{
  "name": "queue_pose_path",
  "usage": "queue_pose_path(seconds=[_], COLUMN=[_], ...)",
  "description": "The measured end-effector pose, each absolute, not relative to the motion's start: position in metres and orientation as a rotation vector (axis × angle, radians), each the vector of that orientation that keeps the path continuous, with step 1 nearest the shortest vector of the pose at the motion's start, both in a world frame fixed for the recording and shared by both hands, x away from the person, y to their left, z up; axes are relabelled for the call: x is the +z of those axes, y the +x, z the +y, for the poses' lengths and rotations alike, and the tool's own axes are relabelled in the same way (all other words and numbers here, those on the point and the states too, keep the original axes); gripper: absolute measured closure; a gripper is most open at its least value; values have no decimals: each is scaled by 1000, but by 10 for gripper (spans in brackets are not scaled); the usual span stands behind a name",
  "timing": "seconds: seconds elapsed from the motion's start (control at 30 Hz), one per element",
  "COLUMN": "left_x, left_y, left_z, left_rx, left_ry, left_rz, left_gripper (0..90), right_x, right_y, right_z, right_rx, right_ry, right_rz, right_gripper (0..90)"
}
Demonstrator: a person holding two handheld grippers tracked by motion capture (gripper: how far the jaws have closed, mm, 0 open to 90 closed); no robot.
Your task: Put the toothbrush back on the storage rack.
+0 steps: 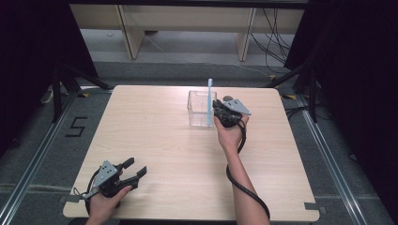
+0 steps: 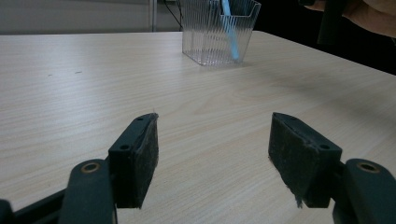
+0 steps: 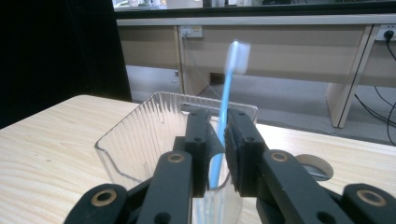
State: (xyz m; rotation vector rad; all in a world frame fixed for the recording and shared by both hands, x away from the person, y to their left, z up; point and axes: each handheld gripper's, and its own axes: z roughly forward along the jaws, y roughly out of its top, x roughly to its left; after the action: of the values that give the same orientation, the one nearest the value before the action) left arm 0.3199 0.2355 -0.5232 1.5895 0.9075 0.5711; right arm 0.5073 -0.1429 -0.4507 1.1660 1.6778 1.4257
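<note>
A light blue toothbrush (image 1: 209, 101) stands upright with its lower end inside a clear ribbed plastic container (image 1: 199, 108) at the table's far middle. My right gripper (image 1: 217, 107) reaches in from the container's right side and is shut on the toothbrush handle. In the right gripper view the pads (image 3: 238, 149) squeeze the blue handle (image 3: 226, 100) just above the container's rim (image 3: 135, 135), and the brush head looks blurred. My left gripper (image 1: 136, 169) rests low near the front left of the table (image 1: 159, 136), open with nothing between its jaws (image 2: 212, 149). It faces the container (image 2: 205, 35).
A small ring-shaped object (image 3: 316, 169) lies on the table just behind my right gripper. Beyond the table's far edge there is grey floor and a wooden bench (image 1: 187, 21) with cables. Black stands flank the table at both sides.
</note>
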Motion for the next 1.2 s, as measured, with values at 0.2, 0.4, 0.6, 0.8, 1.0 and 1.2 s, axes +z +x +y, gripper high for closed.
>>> queue_pose_path(seconds=[0.2, 0.4, 0.6, 0.8, 1.0, 1.2], left_x=[-523, -523, -523, -523, -523, -523], left_y=[320, 320, 320, 320, 320, 320], left_z=[235, 235, 236, 236, 236, 235], left_rx=[571, 571, 573, 573, 573, 571], left_ry=[1591, 1590, 1596, 1596, 1597, 1597], left_rz=[909, 909, 916, 917, 918, 923], left_gripper=[329, 329, 328, 328, 329, 328], right_x=[-454, -455, -452, -449, -452, -461], right_y=[504, 500, 494, 486, 478, 464], right_z=[-143, -144, -149, -154, -166, -173], right_rx=[1413, 1398, 1363, 1342, 1266, 1221], right_ry=[1175, 1163, 1140, 1157, 1103, 1142], right_rz=[1685, 1711, 1754, 1806, 1889, 1973], right_gripper=[770, 719, 653, 605, 576, 557])
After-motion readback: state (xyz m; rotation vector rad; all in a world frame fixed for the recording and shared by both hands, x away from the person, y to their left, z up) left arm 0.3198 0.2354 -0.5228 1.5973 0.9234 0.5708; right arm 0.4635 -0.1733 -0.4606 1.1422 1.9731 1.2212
